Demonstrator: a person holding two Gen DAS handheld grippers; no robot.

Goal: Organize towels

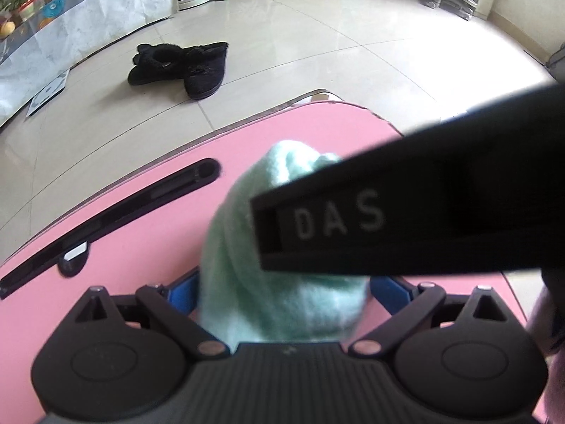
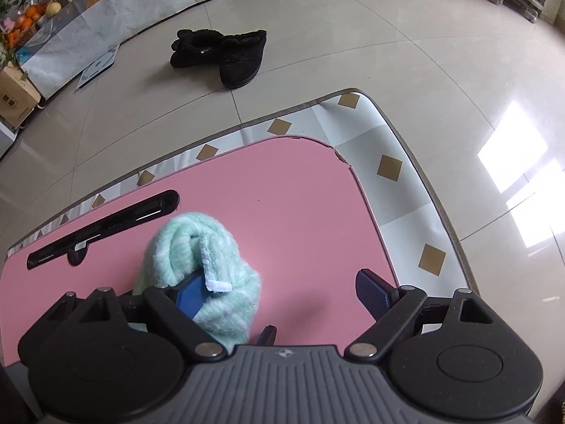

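Mint-green terry towel (image 2: 197, 268), bunched into a loose roll, lies on the pink tabletop (image 2: 282, 205) just right of the black slot handle (image 2: 102, 228) set in that surface; a white-edged corner of the cloth sticks out on top; farther off, black fleece slippers (image 2: 226, 54) sit on the tiled floor (image 2: 388, 53). Progress, judged from the cloth alone: the towel is gathered up but not squared or neatly stacked, and no other towel shows, so the stage of the tidying cannot be settled. Left gripper (image 1: 282, 293): its blue pads stand on either side of the towel (image 1: 254, 265), clenched around the near end of the bundle; a black bar marked DAS (image 1: 406, 212), apparently part of the other tool, crosses in front. Right gripper (image 2: 286, 296): spread wide and grasping nothing; its left blue pad (image 2: 192, 296) touches the side of the roll, its right one stands clear over bare pink.
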